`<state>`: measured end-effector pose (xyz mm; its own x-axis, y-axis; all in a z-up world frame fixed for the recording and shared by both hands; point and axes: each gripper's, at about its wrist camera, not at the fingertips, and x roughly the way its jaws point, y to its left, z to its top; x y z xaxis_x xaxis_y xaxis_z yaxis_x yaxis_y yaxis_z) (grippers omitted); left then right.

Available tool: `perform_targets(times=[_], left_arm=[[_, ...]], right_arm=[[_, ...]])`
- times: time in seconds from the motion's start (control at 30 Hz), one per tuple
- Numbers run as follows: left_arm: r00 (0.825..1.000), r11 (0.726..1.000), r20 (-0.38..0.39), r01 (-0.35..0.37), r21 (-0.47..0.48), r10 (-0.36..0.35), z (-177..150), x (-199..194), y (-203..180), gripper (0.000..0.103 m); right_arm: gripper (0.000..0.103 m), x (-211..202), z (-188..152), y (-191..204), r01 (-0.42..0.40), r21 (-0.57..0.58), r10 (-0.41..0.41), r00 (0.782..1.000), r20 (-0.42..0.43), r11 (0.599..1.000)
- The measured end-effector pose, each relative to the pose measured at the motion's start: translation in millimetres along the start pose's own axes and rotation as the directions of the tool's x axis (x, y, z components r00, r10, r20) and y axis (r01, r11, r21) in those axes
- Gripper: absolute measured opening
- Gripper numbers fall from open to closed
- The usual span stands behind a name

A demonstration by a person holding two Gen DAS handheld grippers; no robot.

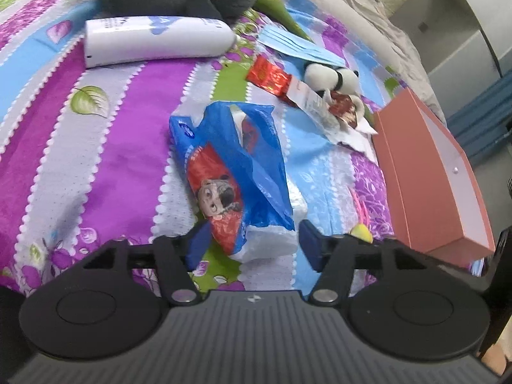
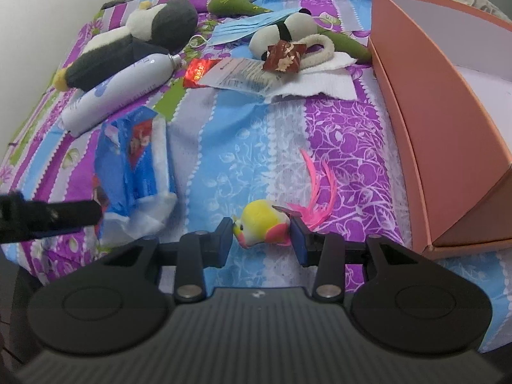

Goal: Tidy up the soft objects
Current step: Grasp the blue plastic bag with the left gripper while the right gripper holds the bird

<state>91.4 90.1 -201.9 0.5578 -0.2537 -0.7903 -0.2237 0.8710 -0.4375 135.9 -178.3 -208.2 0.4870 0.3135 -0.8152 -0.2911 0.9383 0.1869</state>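
A blue tissue pack (image 1: 236,172) with a cartoon print lies on the striped bedspread. My left gripper (image 1: 252,243) is open, its blue pads on either side of the pack's near end; whether they touch is unclear. The pack also shows in the right wrist view (image 2: 137,166). My right gripper (image 2: 260,235) is shut on a small yellow and pink toy bird (image 2: 260,224) with pink tail feathers. The salmon box (image 2: 448,121) stands open at the right. A penguin plush (image 2: 137,44) and a panda plush (image 2: 288,32) lie further back.
A white bottle (image 1: 153,40) lies by the penguin. A blue face mask (image 1: 294,43), a red foil packet (image 1: 272,78), a white paper tissue (image 2: 320,76) and a green plush (image 2: 236,4) lie at the back. The box (image 1: 425,172) sits at the bed's right edge.
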Motion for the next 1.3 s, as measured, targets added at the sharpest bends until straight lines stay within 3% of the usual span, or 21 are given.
perform_targets(times=[0.1,0.53,0.77,0.97,1.13,1.2,1.3], left_arm=[[1.000,1.000,0.020,-0.011,-0.021,0.012,-0.6,-5.1,1.3,0.074],[0.991,0.998,0.126,-0.039,-0.049,0.045,3.3,-3.4,-24.0,0.075],[0.988,0.994,0.110,-0.109,0.026,0.105,1.2,27.1,-41.2,0.072],[0.983,0.983,0.087,-0.166,0.072,0.160,-3.1,47.8,-44.8,0.052],[0.978,0.977,0.080,-0.198,0.081,0.192,-2.6,56.8,-38.1,0.042],[0.976,0.973,0.085,-0.208,0.098,0.200,-3.3,58.7,-38.1,0.028],[0.973,0.969,0.092,-0.220,0.113,0.210,-4.1,59.6,-40.0,0.017]], right_arm=[[0.043,-1.8,-1.5,1.4,0.003,-0.013,-0.003,1.000,0.006,1.000],[0.043,-7.6,-1.4,-1.1,0.000,-0.019,0.001,1.000,0.025,1.000],[0.043,-4.6,-1.6,-3.8,-0.008,-0.021,0.008,1.000,0.019,1.000],[0.043,2.1,-4.2,-4.9,-0.019,-0.025,0.019,1.000,0.001,1.000],[0.043,7.6,-5.8,-2.9,-0.020,-0.040,0.019,1.000,-0.009,0.999],[0.043,8.4,-6.1,-2.9,-0.020,-0.043,0.019,1.000,-0.011,0.999],[0.043,7.7,-5.3,-3.0,-0.020,-0.043,0.020,1.000,-0.009,0.999]])
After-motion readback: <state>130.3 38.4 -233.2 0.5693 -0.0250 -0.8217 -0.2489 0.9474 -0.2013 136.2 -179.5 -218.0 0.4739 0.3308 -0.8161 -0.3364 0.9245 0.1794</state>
